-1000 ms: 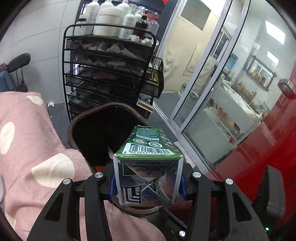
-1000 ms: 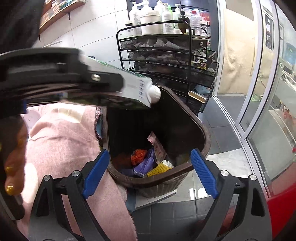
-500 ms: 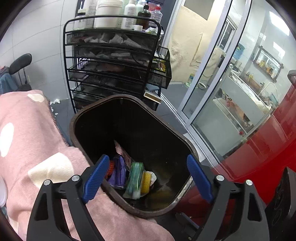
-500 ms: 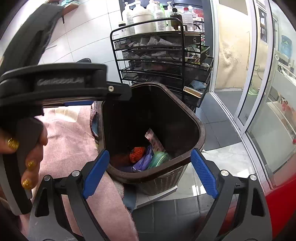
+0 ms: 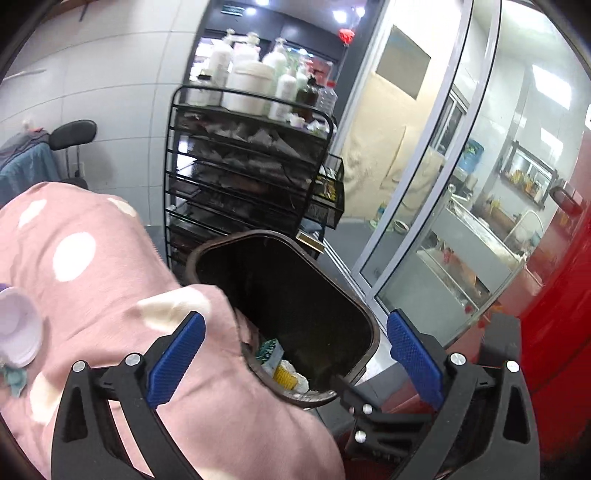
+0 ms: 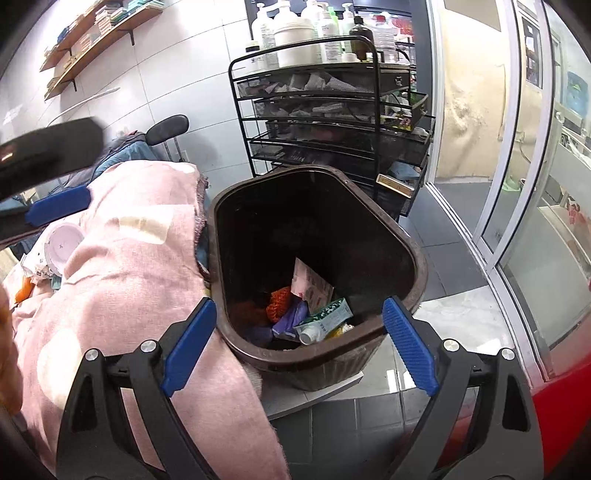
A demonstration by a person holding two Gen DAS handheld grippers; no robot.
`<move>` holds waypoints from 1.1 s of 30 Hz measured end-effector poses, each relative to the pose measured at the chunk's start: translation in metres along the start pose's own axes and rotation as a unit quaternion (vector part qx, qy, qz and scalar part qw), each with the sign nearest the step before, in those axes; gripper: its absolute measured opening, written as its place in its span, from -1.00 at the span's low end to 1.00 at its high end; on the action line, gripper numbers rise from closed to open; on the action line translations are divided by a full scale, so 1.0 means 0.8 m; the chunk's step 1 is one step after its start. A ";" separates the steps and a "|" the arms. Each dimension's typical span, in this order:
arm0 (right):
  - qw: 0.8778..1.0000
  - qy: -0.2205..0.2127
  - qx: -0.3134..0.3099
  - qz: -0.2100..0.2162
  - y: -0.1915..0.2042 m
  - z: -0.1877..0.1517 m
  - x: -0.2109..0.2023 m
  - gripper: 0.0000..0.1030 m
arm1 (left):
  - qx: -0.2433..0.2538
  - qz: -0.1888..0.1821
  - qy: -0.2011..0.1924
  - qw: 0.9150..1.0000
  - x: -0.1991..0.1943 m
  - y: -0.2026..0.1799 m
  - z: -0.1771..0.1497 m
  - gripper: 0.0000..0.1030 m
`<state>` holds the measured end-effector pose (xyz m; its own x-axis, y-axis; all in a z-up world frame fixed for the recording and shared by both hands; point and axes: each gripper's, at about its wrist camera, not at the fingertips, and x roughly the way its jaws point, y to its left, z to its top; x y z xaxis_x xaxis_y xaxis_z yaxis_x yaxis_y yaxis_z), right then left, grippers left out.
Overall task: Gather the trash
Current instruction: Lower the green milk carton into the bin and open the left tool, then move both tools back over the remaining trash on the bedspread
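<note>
Trash bin (image 6: 402,254) stands just beside the pink blanket (image 6: 140,266), so dropping is easy. Left gripper (image 5: 295,354) and right gripper (image 6: 299,347) have their jaws apart and hold nothing, while the green carton (image 6: 327,317) lies inside.

Black wire rack (image 6: 332,122) w/ bottles by white tiled wall (image 6: 177,66) (glass doors (image 6: 517,166) right).

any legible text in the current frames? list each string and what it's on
None readable.
Green carton in the bin: white print, too blurred.
Pump bottles on the wire rack: labels too small.
Dark sign above the bottles: green marks, illegible.
Yellow-print box in the rack's side basket: too small.
</note>
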<state>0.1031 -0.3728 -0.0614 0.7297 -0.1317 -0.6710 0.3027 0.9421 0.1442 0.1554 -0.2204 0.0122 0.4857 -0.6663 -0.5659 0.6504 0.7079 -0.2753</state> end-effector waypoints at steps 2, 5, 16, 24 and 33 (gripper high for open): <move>1.000 -0.004 -0.007 0.005 0.007 0.003 -0.002 0.76 | 0.003 0.015 -0.011 1.000 -0.015 0.006 -0.004 0.90; 1.000 -0.010 -0.017 0.014 0.021 0.009 -0.004 0.77 | -0.003 0.033 -0.017 0.999 -0.032 0.021 -0.010 0.90; 0.993 -0.024 -0.083 0.084 0.110 0.037 -0.009 0.84 | -0.055 0.163 -0.038 0.984 -0.104 0.114 -0.060 0.90; 0.978 -0.001 -0.143 0.155 0.200 0.048 -0.004 0.85 | -0.123 0.227 -0.005 0.966 -0.155 0.197 -0.100 0.89; 0.962 0.029 -0.179 0.206 0.272 0.040 0.004 0.85 | -0.182 0.258 -0.008 0.949 -0.198 0.261 -0.130 0.89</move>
<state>0.1913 -0.1779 -0.0091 0.7036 0.2832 -0.6517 -0.2434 0.9577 0.1535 0.1534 0.0578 -0.0365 0.6955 -0.2095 -0.6873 0.0793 0.9731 -0.2163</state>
